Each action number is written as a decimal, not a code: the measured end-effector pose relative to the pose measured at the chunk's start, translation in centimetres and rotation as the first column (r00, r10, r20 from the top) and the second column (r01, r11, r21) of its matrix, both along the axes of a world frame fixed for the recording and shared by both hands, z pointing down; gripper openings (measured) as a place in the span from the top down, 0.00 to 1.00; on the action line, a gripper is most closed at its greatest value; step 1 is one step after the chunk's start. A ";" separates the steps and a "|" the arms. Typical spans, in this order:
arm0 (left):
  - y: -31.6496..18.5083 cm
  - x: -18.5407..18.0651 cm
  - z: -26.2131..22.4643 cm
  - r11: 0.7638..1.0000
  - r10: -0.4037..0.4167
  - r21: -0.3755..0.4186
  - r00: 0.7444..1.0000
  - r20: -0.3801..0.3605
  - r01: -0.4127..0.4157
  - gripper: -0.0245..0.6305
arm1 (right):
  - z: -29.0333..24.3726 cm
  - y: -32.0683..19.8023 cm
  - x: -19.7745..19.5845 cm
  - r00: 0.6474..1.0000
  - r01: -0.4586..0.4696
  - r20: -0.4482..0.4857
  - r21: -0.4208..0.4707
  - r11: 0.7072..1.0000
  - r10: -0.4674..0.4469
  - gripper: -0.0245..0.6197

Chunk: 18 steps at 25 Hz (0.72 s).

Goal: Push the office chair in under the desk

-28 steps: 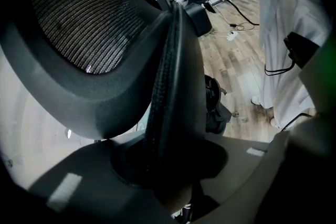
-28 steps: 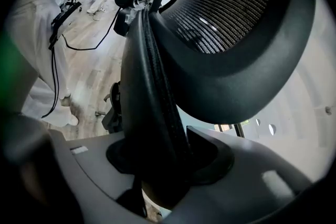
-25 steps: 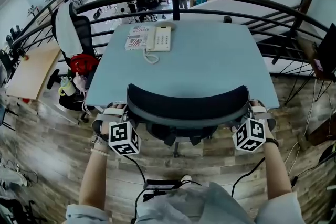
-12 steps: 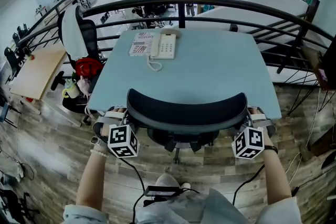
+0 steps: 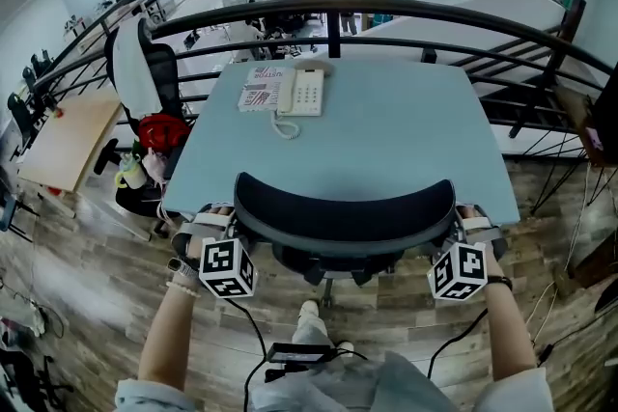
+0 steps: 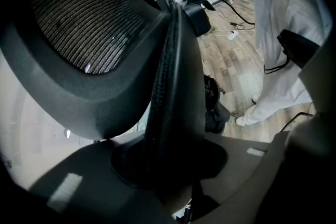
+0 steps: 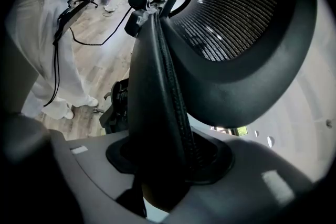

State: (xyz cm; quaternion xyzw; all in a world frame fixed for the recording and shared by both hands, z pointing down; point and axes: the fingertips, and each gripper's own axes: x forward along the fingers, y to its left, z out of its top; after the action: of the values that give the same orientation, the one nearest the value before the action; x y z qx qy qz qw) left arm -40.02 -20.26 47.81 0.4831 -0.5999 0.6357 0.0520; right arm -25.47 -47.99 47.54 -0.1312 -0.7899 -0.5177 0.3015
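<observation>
I've L gripper (image 5: 214,215) & R gripper (image 5: 472,217) fingers part-open, pinching office chair (image 5: 343,200) back edges. Surface (image 5: 406,130) shows only in head view, centre.

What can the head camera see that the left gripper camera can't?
Only the head view shows the blue desk, the white telephone on it and the black railing behind. Only the left gripper view shows the backrest's mesh weave up close, with the left gripper clamped on the backrest's edge. Both show the office chair and the wooden floor.
</observation>
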 end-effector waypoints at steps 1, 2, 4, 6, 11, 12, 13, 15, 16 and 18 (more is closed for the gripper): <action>0.0 0.0 0.0 1.000 0.001 0.000 1.000 0.000 -0.001 0.77 | 0.0 0.0 0.0 1.000 -0.001 0.000 0.000 1.000 0.001 0.64; 0.1 0.0 0.0 1.000 0.001 0.000 1.000 0.000 -0.001 0.76 | -0.1 0.0 0.0 1.000 -0.003 0.001 0.000 1.000 0.003 0.63; 0.0 -0.1 0.0 1.000 0.006 0.001 1.000 -0.001 -0.006 0.77 | -0.1 0.0 0.0 1.000 -0.005 0.003 0.002 1.000 0.005 0.63; 0.1 -0.2 0.0 1.000 0.012 0.001 1.000 0.000 -0.012 0.77 | -0.1 0.1 0.0 1.000 -0.003 0.005 0.006 1.000 0.003 0.63; 0.0 -0.4 -0.1 1.000 0.010 0.002 1.000 0.002 -0.010 0.77 | -0.1 0.1 -0.1 1.000 -0.004 0.003 0.008 1.000 0.004 0.63; 0.1 -0.4 -0.1 1.000 0.006 0.005 1.000 0.000 -0.006 0.77 | -0.1 0.2 -0.1 1.000 -0.007 0.000 0.005 1.000 0.007 0.63; 0.1 -0.4 -0.1 1.000 0.004 0.008 1.000 -0.001 -0.004 0.77 | -0.1 0.2 -0.1 1.000 -0.010 -0.004 0.002 1.000 0.010 0.63; 0.1 -0.4 -0.1 1.000 0.003 0.014 1.000 -0.005 -0.003 0.77 | -0.1 0.3 0.0 1.000 -0.014 -0.010 -0.001 1.000 0.014 0.63; 0.0 -0.3 0.0 1.000 0.005 0.015 1.000 -0.008 -0.005 0.77 | -0.1 0.2 0.1 1.000 -0.016 -0.011 -0.001 1.000 0.016 0.63; 0.0 -0.3 0.0 1.000 0.009 0.016 1.000 -0.014 -0.008 0.77 | 0.0 0.1 0.0 1.000 -0.016 -0.011 0.002 1.000 0.016 0.63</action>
State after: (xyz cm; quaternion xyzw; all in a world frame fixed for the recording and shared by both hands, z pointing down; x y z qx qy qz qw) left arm -40.36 -20.31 47.82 0.4904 -0.6026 0.6276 0.0496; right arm -25.44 -47.84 47.51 -0.1275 -0.7889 -0.5152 0.3098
